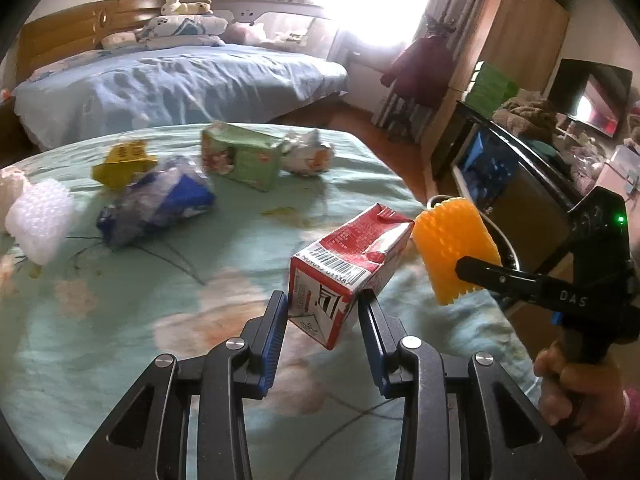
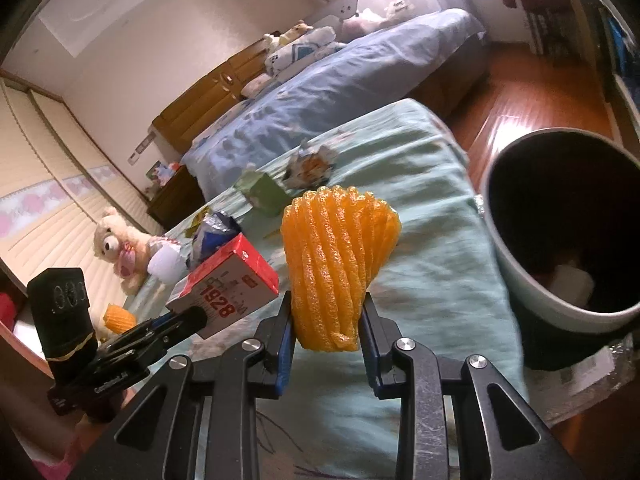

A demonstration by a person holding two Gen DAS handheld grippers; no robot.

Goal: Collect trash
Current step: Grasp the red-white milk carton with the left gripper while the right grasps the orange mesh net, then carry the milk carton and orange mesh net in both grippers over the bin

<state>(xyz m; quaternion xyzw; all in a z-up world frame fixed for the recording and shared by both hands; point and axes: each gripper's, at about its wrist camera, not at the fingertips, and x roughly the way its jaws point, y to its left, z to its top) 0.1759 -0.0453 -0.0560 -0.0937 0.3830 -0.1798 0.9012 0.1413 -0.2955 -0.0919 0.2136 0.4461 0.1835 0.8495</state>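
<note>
My left gripper (image 1: 323, 309) is shut on a red and white drink carton (image 1: 344, 268), held above the green bedspread (image 1: 160, 300). The same carton (image 2: 230, 280) shows in the right wrist view, at the left. My right gripper (image 2: 326, 320) is shut on an orange foam fruit net (image 2: 338, 260); the net (image 1: 452, 248) also shows at the right of the left wrist view, pinched by the right gripper's black fingers (image 1: 500, 276). A dark trash bin (image 2: 560, 232) with a pale rim stands to the right of the bed, some white trash inside.
More trash lies on the bedspread: a green carton (image 1: 240, 160), a crumpled wrapper (image 1: 308, 152), a blue and clear plastic bag (image 1: 160, 204), a yellow box (image 1: 124, 160) and white bubble wrap (image 1: 38, 220). A second bed (image 1: 160, 80) stands behind. A plush bear (image 2: 116, 248) sits left.
</note>
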